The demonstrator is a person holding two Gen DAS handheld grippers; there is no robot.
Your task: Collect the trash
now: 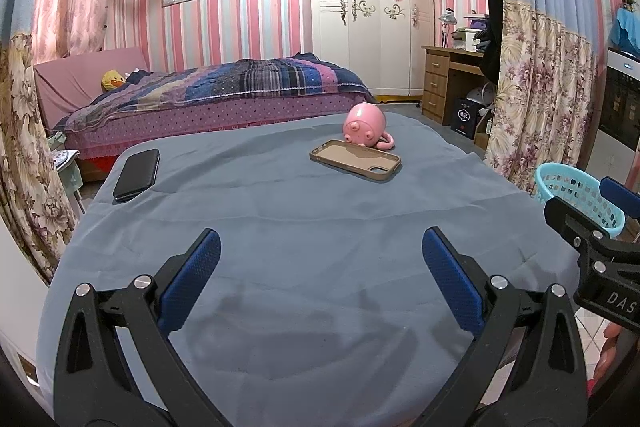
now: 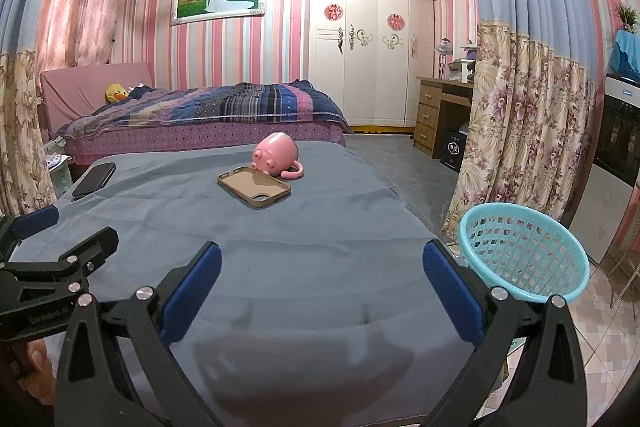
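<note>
Right wrist view puts the turquoise basket (image 2: 524, 255) just off the desk's (image 2: 280, 247) right edge, apparently empty. No obvious trash shows on the grey cloth: only a tan phone case (image 2: 254, 188) touching a tipped pink mug (image 2: 276, 155) near the far edge, and a black phone (image 1: 136, 174) at the far left corner. Your left claw (image 1: 320, 275) and right claw (image 2: 322, 277) both gape wide, holding nothing. You risk binning belongings by mistake. Beyond lie a bed (image 1: 216, 95) and wardrobe (image 1: 368, 15).
</note>
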